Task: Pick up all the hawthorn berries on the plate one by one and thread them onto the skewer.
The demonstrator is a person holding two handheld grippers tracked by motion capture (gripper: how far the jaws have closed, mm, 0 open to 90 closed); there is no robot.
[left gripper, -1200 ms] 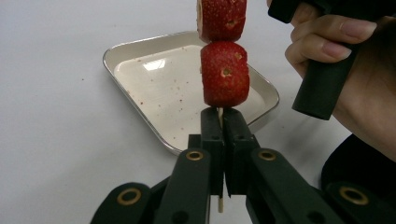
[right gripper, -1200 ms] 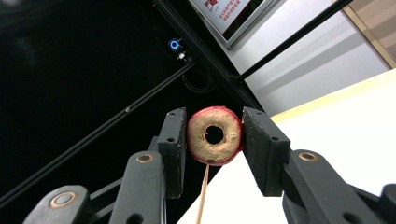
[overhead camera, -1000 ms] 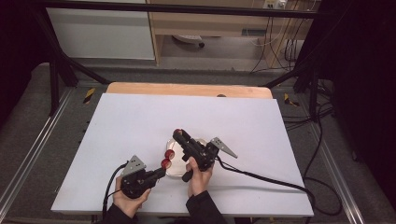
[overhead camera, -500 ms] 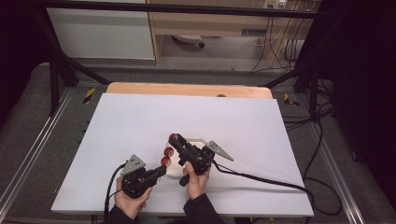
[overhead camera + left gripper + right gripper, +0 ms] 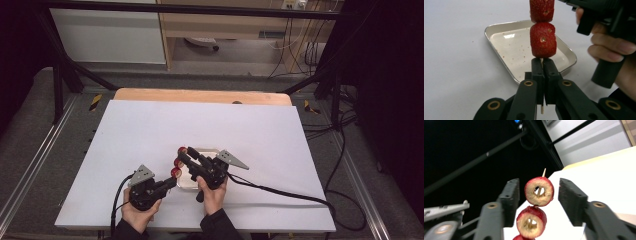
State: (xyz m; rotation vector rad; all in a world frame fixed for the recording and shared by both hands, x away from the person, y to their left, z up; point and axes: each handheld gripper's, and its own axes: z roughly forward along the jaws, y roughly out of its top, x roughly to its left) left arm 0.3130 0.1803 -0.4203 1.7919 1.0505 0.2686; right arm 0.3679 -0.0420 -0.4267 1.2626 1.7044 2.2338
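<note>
a wooden skewer [image 5: 541, 60] is pinched near its bottom end by the left gripper [image 5: 541, 65], whose jaws are pressed together on the stick in the lower middle of the left gripper view; a short stub of the stick pokes out below the pads. three strawberry pieces are counted on the stick in the high view, in a line running from the left gripper, low and left of centre [image 5: 167, 182], up and to the right. the lowest strawberry [image 5: 543, 40] sits just above the closed jaws, and the second strawberry [image 5: 541, 10] touches it from above.

in the right gripper view the top strawberry [image 5: 539, 191] is seen end-on, hollow-cored, with the skewer tip [image 5: 544, 172] sticking out past it. the right gripper [image 5: 539, 202] stands around this piece with its jaws spread: a gap shows on both sides and neither pad touches the fruit. these jaws have just been opening, with the top piece between them but not gripped.

a metal tray [image 5: 496, 30] lies on the white table [image 5: 150, 130] under and behind the skewer, in the centre of the left gripper view; it holds crumbs and stains and no fruit.

judgement on progress: threading looks well advanced or finished, with three pieces seated, the last one let go, and no loose strawberry seen on the tray or table. what appears left is withdrawal of the right gripper and setting the loaded skewer down, probably on the tray.
</note>
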